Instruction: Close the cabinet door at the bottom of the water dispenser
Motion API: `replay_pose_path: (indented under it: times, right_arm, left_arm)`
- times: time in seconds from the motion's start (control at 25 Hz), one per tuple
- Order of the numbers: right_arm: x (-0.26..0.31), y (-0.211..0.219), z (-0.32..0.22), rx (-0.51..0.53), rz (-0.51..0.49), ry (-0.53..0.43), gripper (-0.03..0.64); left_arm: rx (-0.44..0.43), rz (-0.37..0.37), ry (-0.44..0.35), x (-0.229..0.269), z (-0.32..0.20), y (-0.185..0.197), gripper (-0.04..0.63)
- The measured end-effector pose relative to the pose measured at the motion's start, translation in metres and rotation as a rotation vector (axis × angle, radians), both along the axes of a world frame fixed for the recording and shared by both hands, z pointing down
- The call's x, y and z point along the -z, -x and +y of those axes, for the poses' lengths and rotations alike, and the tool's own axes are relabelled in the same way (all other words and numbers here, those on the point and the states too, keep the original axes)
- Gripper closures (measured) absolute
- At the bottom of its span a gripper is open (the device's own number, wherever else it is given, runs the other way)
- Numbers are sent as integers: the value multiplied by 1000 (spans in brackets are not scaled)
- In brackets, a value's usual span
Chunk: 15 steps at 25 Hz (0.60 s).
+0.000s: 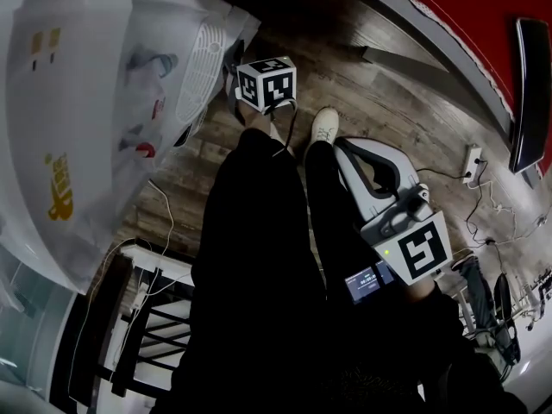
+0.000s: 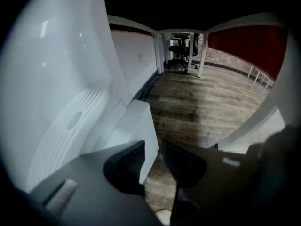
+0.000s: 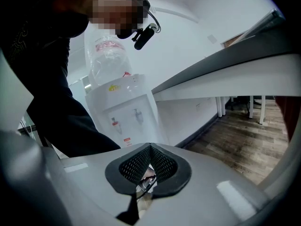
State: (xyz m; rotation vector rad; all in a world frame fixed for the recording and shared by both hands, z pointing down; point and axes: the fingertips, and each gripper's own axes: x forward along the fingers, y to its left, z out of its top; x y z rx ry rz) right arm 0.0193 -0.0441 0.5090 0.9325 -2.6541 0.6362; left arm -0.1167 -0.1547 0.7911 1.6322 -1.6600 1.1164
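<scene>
The white water dispenser (image 1: 95, 119) stands at the left of the head view, and in the right gripper view the dispenser (image 3: 127, 119) shows its two taps. Its white cabinet door (image 2: 136, 126) stands ajar. The door's free edge lies between the jaws of my left gripper (image 2: 153, 161). The edge rests against the left pad (image 2: 131, 166), and a gap shows before the right pad, so the jaws are open around it. From above, only the left marker cube (image 1: 266, 83) shows. My right gripper (image 3: 149, 149) is shut on nothing and hangs beside the person's leg, away from the dispenser.
The person's black-clad legs and white shoe (image 1: 325, 126) stand just right of the dispenser. A black rack (image 1: 129, 317) sits at lower left. Cables and a power strip (image 1: 471, 164) lie on the wood floor. An office chair (image 2: 181, 48) and desk legs stand far off.
</scene>
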Motion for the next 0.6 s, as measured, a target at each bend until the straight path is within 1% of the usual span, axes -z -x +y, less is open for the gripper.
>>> replay_pose_path:
  times: [0.12,0.24,0.4,0.52,0.6]
  right_arm:
    - [-1,0,-1,-2,8,-1,618]
    - [-3,-2,-4,-5,25,-1,618]
    - [-5,-5,-7,-15,32,0,618]
    - [-4,-4,-6,-8,32,1,618]
    - [-3,-4,-6,-2,36,1,618]
  left_arm:
    - [-22,-12,0,-1,-1,0,480]
    - [-18,-21,-1,-2,-1,1,480]
    - [-17,-13,-19,0,-5,-2,479]
    - [-24,-14,-16,2,-6,-3,479]
    - [-24,3,-15,4,-6,-6,479]
